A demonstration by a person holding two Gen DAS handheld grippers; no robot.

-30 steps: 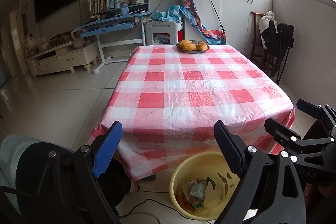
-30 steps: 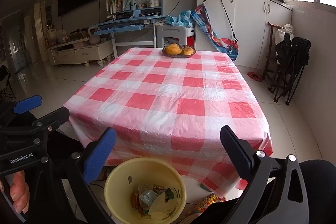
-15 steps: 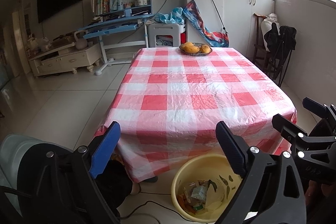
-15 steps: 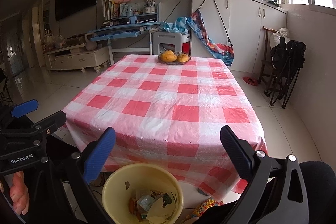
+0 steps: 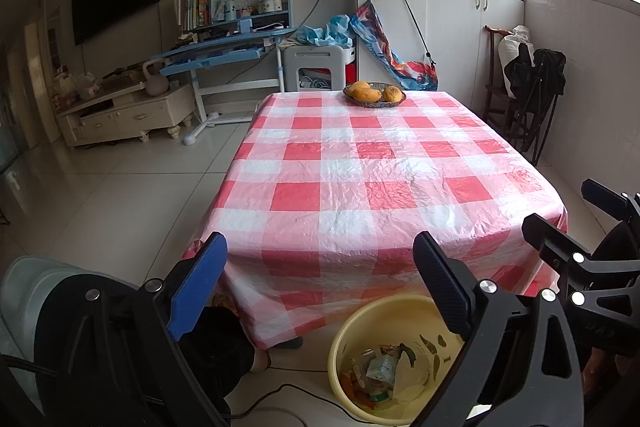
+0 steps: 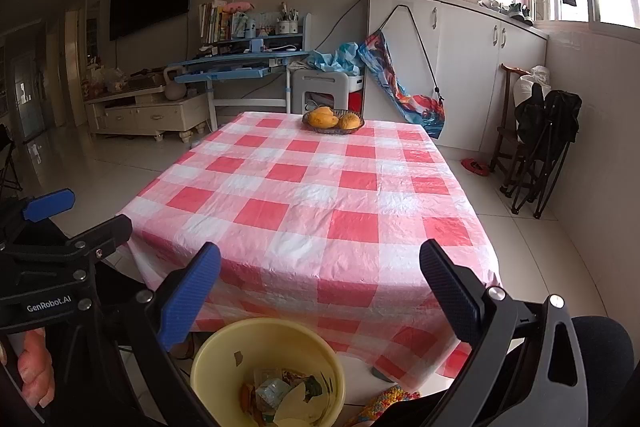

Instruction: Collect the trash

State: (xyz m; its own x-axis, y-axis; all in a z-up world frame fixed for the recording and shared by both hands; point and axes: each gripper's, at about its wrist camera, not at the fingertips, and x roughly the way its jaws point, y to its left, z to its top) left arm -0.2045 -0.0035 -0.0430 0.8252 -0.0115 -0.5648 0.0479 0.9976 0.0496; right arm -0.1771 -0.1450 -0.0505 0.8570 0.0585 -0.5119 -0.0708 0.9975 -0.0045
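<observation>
Left wrist: left tongs opening, empty, above trash-filled bucket.

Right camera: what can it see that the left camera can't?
Only the right view shows a red slipper on the floor by the cabinets, and a hand holding the left tool. Only the left view shows a grey rounded thing at its bottom left. Both show the checked tablecloth, the fruit bowl and the yellow bin with trash in it. The left tool's jaws are opening, nothing between them.
</observation>
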